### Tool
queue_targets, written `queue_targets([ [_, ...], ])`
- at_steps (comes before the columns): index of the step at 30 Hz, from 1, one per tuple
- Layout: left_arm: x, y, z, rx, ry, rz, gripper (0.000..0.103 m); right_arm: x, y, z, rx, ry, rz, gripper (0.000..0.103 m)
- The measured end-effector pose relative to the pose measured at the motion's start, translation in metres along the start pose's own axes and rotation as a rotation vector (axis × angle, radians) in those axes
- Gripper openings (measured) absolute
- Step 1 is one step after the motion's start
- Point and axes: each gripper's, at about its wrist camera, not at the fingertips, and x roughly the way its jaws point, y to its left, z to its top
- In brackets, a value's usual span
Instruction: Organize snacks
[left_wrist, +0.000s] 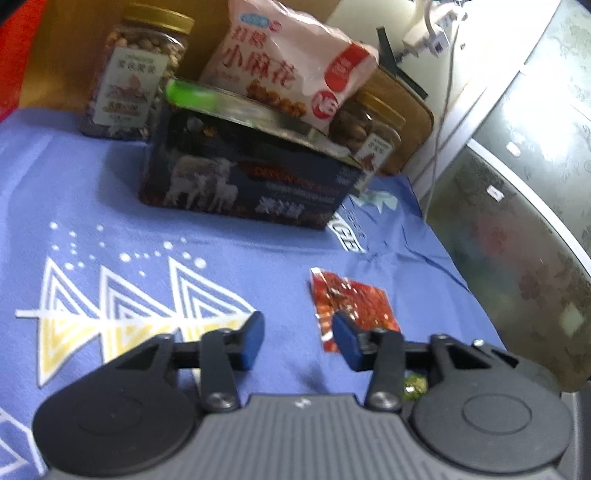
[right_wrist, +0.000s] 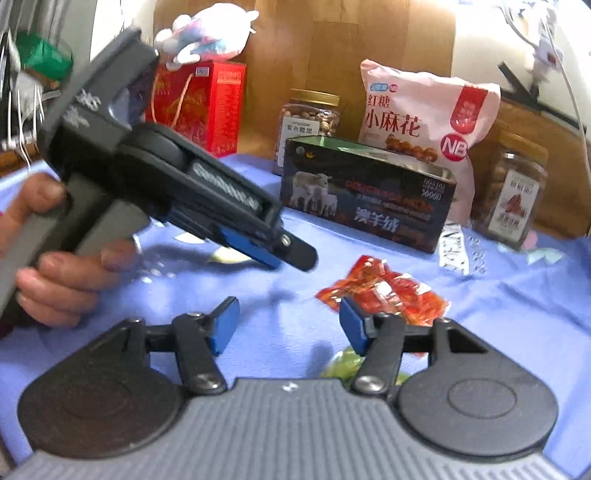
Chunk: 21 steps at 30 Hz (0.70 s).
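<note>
A: Left gripper (left_wrist: 298, 340)?
B: Jaws spread, nothing between them. The red snack packet (left_wrist: 349, 307) lies flat on the blue cloth (left_wrist: 110, 192) just ahead of the right-hand jaw, which overlaps its near edge in view (contact unclear).
A: Right gripper (right_wrist: 287, 324)?
B: Jaws wide apart too, empty. Same red snack packet (right_wrist: 388, 295) sits just past its right-hand jaw. A green wrapper (right_wrist: 341, 365) peeks out below that jaw.
A: Beyond the jaws?
B: Dark tin box (left_wrist: 251, 166), lid off, further ahead. Pink snack bag (left_wrist: 291, 62) leans up behind it, two nut jars (left_wrist: 136, 74) either side (blurry labels). Left gripper seen from the right wrist view, held in a hand (right_wrist: 55, 280), ahead-left.
</note>
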Motion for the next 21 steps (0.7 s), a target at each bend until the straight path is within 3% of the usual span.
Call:
queue_targets([
  [6,0.008,0.001,0.009,-0.054,0.030,-0.065,0.053,0.014,-0.058,-0.006,0.196,0.062,-0.034,0.081],
  [10,0.026,-0.016,0.020,-0.027,0.066,-0.068,0.081,0.033,-0.073,-0.009,0.215,0.133,-0.042,0.086],
  [11,0.036,-0.022,0.022,-0.006,0.087,-0.066,0.082,0.037,-0.075,-0.010,0.222,0.128,-0.025,0.087],
  [13,0.050,-0.033,0.024,0.042,0.092,-0.038,0.080,0.041,-0.073,-0.012,0.215,0.108,-0.001,0.089],
  [15,0.059,-0.046,0.022,0.108,0.090,-0.013,0.071,0.045,-0.071,-0.009,0.198,0.093,0.025,0.086],
  [18,0.065,-0.057,0.014,0.185,0.069,0.019,0.056,0.042,-0.065,-0.007,0.182,0.057,0.075,0.057],
  [19,0.064,-0.055,0.013,0.177,0.070,0.001,0.049,0.041,-0.063,-0.007,0.175,0.054,0.071,0.054],
  [21,0.060,-0.049,0.013,0.134,0.076,-0.019,0.047,0.039,-0.061,-0.007,0.185,0.047,0.067,0.049],
])
